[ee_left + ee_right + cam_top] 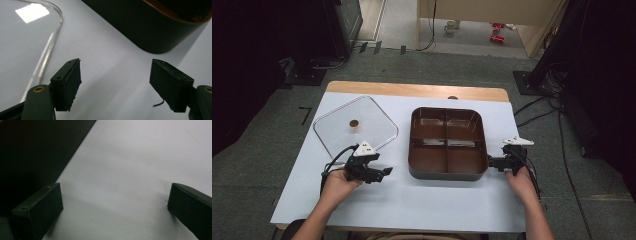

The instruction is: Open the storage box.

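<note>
High view: the clear lid (356, 125) lies flat on the worktop (412, 195) left of the brown tray (447, 142), nearest the left gripper (384, 172), the right gripper (492, 162) beside the tray's right wall. Left gripper view: its fingers (68, 83) stand apart, empty, lid edge (47, 52) to their left. Right gripper view: fingers (40, 207) wide, empty, tray wall (37, 150) left.

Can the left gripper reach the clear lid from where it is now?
Probably yes. The left gripper is open with nothing between its jaws, and the clear lid lies flat just beside it, with bare table between them.

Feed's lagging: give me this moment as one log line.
left gripper: open, empty, beside clear lid | right gripper: open, empty, at brown box corner | lid off, flat on table
</note>
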Demonstrator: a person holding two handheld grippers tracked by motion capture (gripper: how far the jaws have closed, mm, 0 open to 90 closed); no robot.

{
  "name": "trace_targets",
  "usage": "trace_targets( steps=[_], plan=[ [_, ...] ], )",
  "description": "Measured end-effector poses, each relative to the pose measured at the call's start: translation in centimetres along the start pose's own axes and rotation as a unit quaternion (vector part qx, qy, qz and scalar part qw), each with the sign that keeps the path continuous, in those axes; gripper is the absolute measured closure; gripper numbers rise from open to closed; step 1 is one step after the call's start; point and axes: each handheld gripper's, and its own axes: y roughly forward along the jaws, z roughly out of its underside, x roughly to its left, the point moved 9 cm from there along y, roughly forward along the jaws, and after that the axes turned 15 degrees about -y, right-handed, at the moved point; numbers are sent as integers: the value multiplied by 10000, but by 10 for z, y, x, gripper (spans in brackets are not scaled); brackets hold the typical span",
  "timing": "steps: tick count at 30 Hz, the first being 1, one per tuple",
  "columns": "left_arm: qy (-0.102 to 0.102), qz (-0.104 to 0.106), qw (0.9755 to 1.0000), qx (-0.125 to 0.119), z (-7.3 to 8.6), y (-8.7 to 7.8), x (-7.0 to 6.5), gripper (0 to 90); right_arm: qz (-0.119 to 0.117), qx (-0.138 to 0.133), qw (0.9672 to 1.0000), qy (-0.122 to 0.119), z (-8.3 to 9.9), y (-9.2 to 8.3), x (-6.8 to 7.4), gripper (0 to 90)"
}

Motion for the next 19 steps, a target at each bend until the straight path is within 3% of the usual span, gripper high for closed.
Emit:
trace_targets(
  steps=[8,11,19],
  plan=[
    [131,44,9987,494,15,20,-8,248,1,1,10000,0,0,0,0,0],
    [330,65,9986,415,16,24,-10,210,-1,1,10000,-1,0,0,0,0],
    [409,143,9985,347,18,25,-11,167,0,2,10000,1,0,0,0,0]
  ],
)
